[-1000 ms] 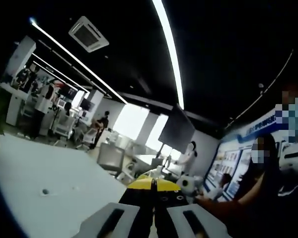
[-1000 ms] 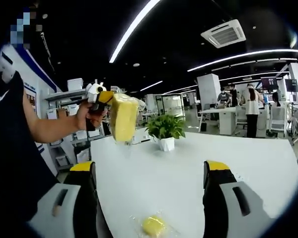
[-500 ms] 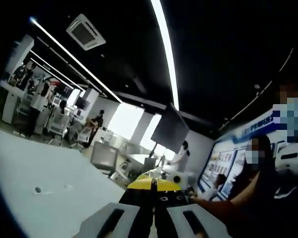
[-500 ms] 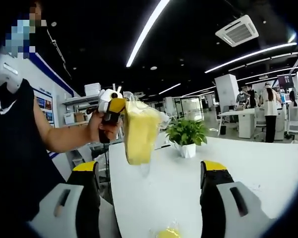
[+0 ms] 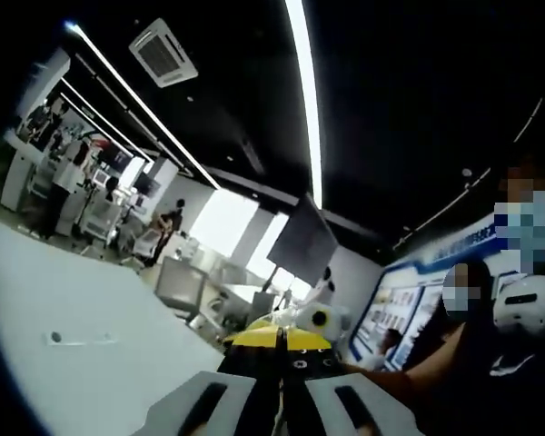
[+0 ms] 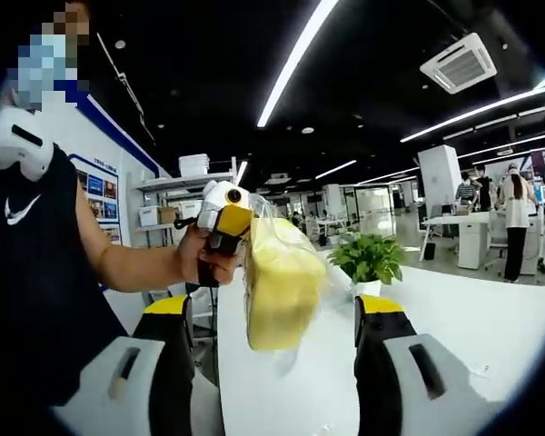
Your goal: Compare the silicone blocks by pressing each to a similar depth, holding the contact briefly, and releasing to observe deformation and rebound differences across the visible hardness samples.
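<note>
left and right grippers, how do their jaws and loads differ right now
The left gripper, seen in the right gripper view, is shut on the bagged yellow block, which hangs from it above the white table; the right gripper holds nothing. The left gripper's jaws meet tip to tip in its own view; the right gripper's stand wide apart. Both have yellow-tipped black jaws.

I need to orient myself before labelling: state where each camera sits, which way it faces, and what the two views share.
Left gripper view: rides the left gripper, jaws shut, tilted up across the white table toward the ceiling lights; the person's forearm shows at right.
Right gripper view: rides the open right gripper, facing the left gripper holding a bagged yellow block in the person's hand; potted plant behind.
Shared: the table, the person.
</note>
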{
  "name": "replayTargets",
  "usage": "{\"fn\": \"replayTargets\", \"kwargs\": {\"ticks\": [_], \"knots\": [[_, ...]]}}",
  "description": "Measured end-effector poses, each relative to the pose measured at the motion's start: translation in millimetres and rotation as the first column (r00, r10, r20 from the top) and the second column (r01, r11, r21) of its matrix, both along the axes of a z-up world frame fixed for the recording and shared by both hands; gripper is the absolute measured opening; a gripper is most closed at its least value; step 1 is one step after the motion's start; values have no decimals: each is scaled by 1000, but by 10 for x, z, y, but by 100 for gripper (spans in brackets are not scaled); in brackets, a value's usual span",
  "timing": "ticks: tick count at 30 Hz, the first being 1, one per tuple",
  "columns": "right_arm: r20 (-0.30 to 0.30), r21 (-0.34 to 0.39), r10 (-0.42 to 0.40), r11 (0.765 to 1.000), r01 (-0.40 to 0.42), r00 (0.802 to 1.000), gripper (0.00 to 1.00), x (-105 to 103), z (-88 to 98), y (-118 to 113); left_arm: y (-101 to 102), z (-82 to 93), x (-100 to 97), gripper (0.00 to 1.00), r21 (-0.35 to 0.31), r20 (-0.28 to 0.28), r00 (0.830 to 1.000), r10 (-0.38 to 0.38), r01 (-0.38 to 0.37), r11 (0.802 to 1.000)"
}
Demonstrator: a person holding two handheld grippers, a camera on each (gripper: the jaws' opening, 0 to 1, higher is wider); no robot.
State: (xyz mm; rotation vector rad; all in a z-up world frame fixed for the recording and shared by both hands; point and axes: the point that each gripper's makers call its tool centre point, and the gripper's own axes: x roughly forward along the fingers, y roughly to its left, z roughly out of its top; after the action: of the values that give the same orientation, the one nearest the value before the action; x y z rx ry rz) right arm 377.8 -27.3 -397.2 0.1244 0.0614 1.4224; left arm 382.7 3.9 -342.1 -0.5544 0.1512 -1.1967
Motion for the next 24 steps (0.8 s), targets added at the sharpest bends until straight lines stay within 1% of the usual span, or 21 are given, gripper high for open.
{"fn": "replayTargets", "kwargs": {"ticks": [6, 8, 11, 13, 15, 17, 19, 21, 24], "knots": [[5, 7, 35, 999, -35, 999, 54, -36, 59, 108, -20, 37, -31, 0, -16, 0, 1000, -10, 10, 1000], [7, 13, 37, 999, -38, 999, 52, -41, 79, 120, -27, 43, -43, 0, -18, 0, 1000, -13, 13, 1000], [19, 25, 32, 999, -33, 999, 47, -41, 123, 125, -34, 76, -75, 0, -34, 0, 1000, -25, 25, 999], [13, 45, 39, 998, -39, 999, 42, -60, 160, 128, -37, 92, -100, 0, -39, 5, 1000, -29, 29, 999], [8, 49, 43, 998, -43, 999, 39, -67, 171, 132, -37, 103, -113, 0, -44, 5, 999, -34, 34, 998], [16, 51, 41, 998, -42, 999, 38, -70, 192, 138, -35, 119, -118, 0, -47, 7, 999, -35, 35, 998], [11, 44, 39, 998, -39, 999, 38, -77, 196, 144, -33, 138, -120, 0, -50, 12, 999, -34, 34, 998], [14, 58, 34, 998, -35, 999, 35, -98, 214, 129, -30, 147, -137, 0, -53, 16, 999, -37, 37, 998], [-12, 72, 35, 997, -34, 999, 31, -95, 205, 122, -20, 134, -144, 0, -55, 8, 999, -38, 38, 998]]}}
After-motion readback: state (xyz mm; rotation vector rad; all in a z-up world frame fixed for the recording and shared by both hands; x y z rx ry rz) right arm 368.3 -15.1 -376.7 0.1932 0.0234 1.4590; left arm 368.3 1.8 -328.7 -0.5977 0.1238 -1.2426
